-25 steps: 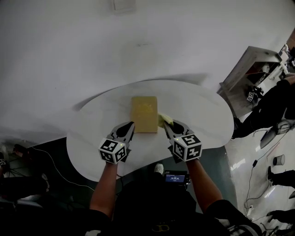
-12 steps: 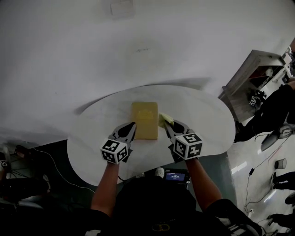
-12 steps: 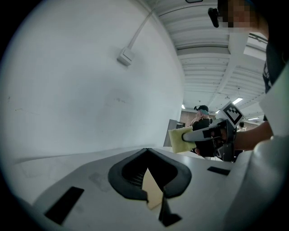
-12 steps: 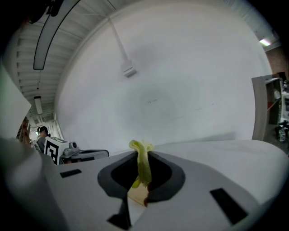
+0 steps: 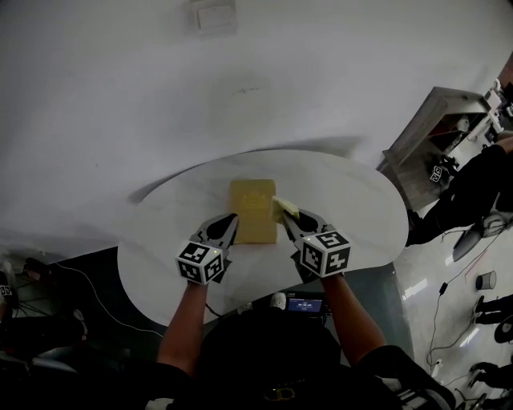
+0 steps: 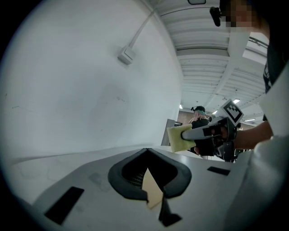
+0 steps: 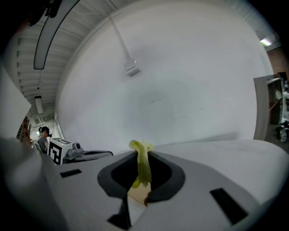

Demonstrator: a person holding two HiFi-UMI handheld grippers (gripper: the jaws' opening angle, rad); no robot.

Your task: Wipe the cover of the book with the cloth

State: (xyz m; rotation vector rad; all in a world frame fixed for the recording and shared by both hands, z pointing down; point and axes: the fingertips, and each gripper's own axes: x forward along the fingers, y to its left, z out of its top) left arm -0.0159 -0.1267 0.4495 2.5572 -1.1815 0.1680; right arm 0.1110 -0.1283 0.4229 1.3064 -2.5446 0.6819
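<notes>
- The left tongs point(image 5: 232, 219) are drawn narrow. A tan wedge of the book point(image 5: 252, 202) shows in their gap; whether they nip it is unclear.
- The right tongs point(image 5: 282, 217) pinch the bunched yellow cloth point(image 5: 287, 209) at the book's right edge.
- The book lies flat on the round table point(image 5: 353, 200), between both tongs' tips.

"What's that round white tabletop point(image 5: 353, 200) set against?"

"A plain white wall point(image 5: 120, 104), with a small white square wall box point(image 5: 214, 14) high on it and a slim white conduit point(image 6: 142, 31) running off from the box."

"And lower down?"

"A dark floor mat point(image 5: 88, 268) under the table's near side, and a small lit screen point(image 5: 305, 305). To the right stands a grey open cabinet point(image 5: 425, 132), with a person in black clothes point(image 5: 469, 188) beside it."
</notes>
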